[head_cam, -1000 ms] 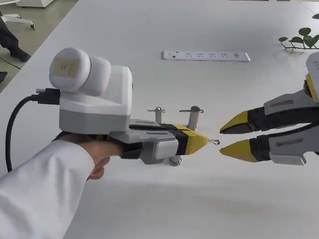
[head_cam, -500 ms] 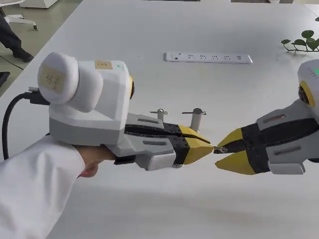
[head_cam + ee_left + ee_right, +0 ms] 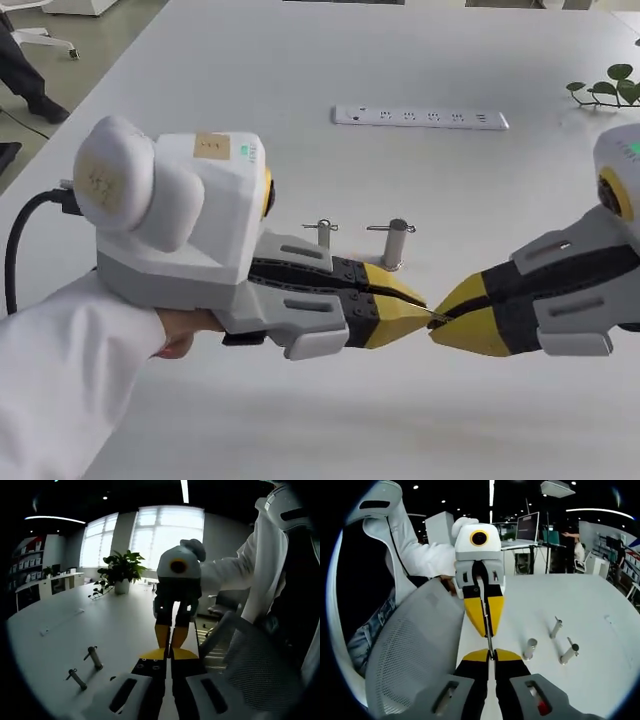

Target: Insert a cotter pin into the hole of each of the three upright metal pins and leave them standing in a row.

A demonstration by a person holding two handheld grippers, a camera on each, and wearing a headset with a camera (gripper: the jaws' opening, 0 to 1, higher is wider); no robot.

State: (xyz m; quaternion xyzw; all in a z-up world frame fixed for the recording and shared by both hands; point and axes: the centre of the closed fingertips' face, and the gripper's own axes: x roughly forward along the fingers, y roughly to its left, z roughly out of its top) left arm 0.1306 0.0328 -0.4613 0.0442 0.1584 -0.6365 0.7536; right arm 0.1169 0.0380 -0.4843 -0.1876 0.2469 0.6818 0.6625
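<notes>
- Lower centre of the head view: the left gripper [image 3: 422,308] and the right gripper [image 3: 441,322] meet tip to tip above the table [image 3: 300,430], with the cotter pin [image 3: 435,314] bridging them
- A second ago the right gripper's jaws were spread and clear of the pin's looped end; now they are closed onto that end
- The left gripper's jaws are narrow, clamped on the pin's other end. In the right gripper view the pin runs from their seam down into the right gripper's own closed tips
- Judgement: this is a handover or regrip, and one gripper must let go before the pin can go into a hole
- A white sleeve [image 3: 60,390] fills the lower left
- Right of centre in the right gripper view, the bare upright pin [image 3: 530,649] seems to carry no cotter pin, so it looks like the last one to do
- Just above the grippers in the head view, the left upright pin [image 3: 323,235] and the right upright pin [image 3: 395,243] each have a cotter pin through them
- The paper label [image 3: 210,147] on the left gripper's housing has writing too small to read, and no brand is legible
- Upper centre lies a power strip [image 3: 420,118], and a plant [image 3: 605,85] sits at the upper right
</notes>
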